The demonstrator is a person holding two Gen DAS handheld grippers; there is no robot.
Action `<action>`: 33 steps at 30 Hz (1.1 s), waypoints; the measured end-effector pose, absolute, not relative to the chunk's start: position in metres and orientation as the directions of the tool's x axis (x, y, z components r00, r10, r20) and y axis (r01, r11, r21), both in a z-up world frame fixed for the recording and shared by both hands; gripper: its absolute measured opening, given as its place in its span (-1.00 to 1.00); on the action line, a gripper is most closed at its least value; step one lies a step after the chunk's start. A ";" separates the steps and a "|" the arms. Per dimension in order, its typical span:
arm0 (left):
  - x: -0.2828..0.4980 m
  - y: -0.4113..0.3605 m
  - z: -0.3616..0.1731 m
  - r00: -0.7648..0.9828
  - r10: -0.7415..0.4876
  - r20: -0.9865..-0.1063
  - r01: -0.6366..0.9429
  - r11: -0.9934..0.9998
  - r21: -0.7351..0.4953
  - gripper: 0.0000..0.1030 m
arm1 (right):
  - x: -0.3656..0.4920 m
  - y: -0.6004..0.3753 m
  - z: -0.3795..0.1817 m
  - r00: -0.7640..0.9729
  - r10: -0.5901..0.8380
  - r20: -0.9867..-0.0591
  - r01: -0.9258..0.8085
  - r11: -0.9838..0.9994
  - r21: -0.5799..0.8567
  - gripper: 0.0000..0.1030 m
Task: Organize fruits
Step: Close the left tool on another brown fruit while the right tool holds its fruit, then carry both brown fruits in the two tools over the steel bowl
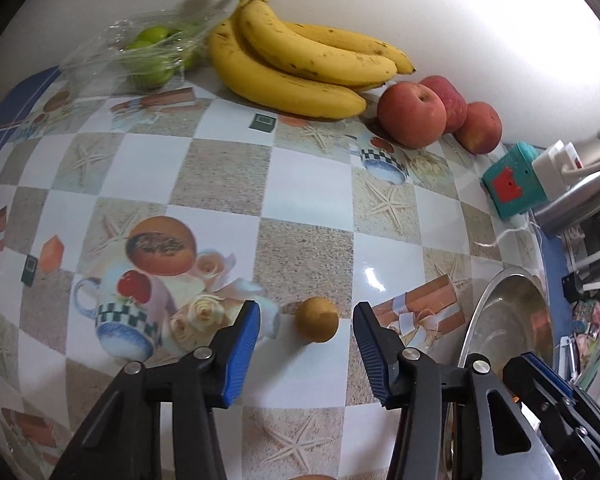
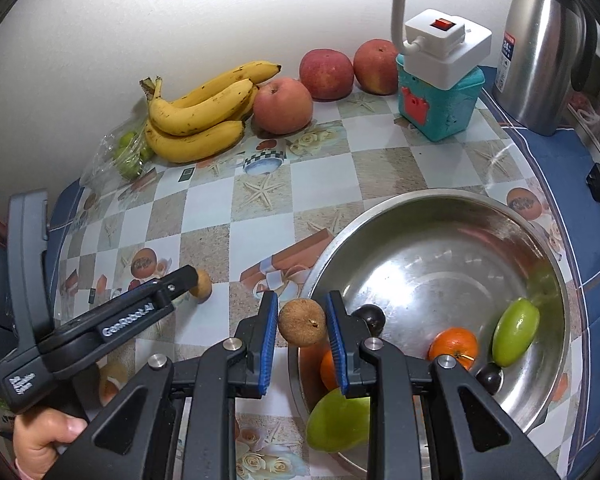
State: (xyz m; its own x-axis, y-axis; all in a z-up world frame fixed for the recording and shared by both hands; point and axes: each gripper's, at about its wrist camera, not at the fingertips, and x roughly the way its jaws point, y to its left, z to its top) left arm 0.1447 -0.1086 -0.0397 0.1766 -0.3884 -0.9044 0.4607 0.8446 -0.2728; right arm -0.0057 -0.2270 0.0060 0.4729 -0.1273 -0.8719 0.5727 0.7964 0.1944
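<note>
Gripping a small brown fruit [image 2: 302,322], the right gripper [image 2: 302,330] is clamped on it just over the near rim of the steel bowl [image 2: 440,204]. Beside it, the left gripper [image 1: 306,342] stands with its jaws apart around a second brown fruit [image 1: 316,319] lying on the tablecloth [image 1: 228,168], not yet touching it. Inside the bowl lie an orange [image 2: 454,346], green fruits [image 2: 515,330] and dark plums [image 2: 370,316], so I'd say sorting is partly done. Farther back, against the wall, the bananas [image 1: 296,68], three apples [image 1: 412,114] and a bag of limes [image 1: 150,54] remain. Open cloth lies between bowl and wall; to the right a teal box [image 2: 436,108] with a plug and a steel flask [image 2: 540,48] crowd that edge.
</note>
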 end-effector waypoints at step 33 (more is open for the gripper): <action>0.134 -0.115 -0.004 0.257 -0.352 -0.900 0.457 0.865 -0.208 -0.47 | -0.021 -0.242 0.017 0.504 -0.118 -0.856 0.602 0.758 0.250 -0.51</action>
